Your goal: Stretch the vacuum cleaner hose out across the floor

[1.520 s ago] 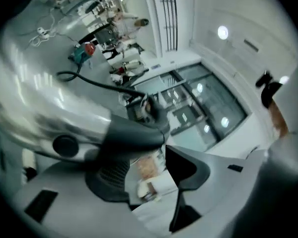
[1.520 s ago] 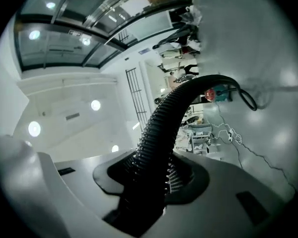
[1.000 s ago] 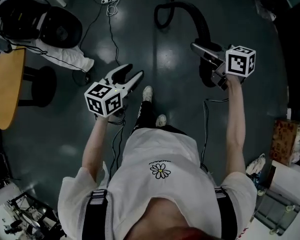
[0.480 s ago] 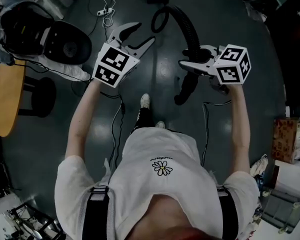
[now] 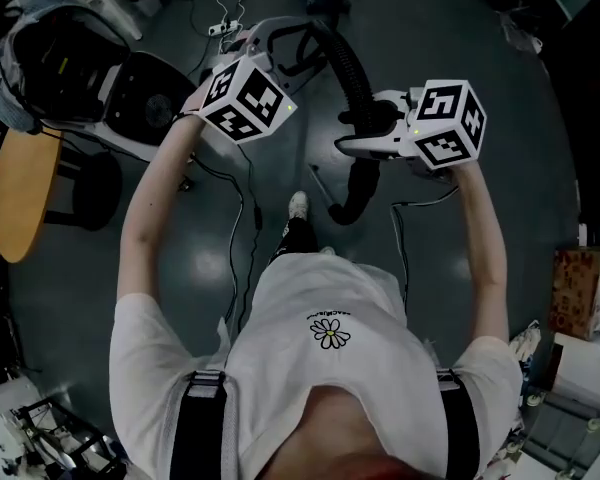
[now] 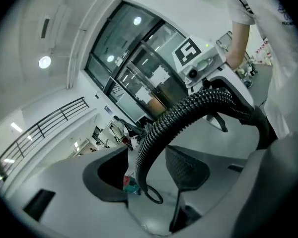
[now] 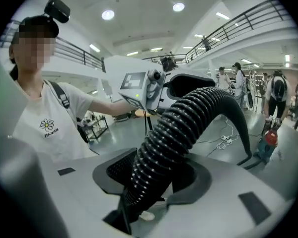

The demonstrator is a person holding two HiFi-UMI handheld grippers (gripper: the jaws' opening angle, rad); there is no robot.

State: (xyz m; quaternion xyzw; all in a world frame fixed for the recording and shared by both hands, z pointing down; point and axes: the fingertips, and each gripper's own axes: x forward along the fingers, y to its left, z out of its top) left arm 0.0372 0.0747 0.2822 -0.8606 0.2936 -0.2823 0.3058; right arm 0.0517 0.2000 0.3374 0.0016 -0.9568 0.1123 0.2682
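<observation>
1. Black ribbed vacuum cleaner hose [image 5: 352, 68] arcs up from the dark grey floor [image 5: 500, 58], and its end hangs below our right gripper [image 5: 368, 126].
2. Our right gripper's jaws are clamped around the hose.
3. Our left gripper [image 6: 149, 168] gapes wide and grips nothing.

The white T-shirt [image 7: 42, 114] has a daisy emblem [image 7: 46, 124] on the chest with one line of small capitals under it. In the right gripper view that line begins "PEACE" and the remaining letters are too small to make out, while in the head view the same line [image 5: 329, 319] is upside down and cannot be read. The left marker cube [image 5: 245, 100] and the right marker cube [image 5: 445, 123] show only black-and-white square code patterns, no letters or numbers, and any print on the cardboard box [image 5: 572, 293] by the right edge is illegible.
</observation>
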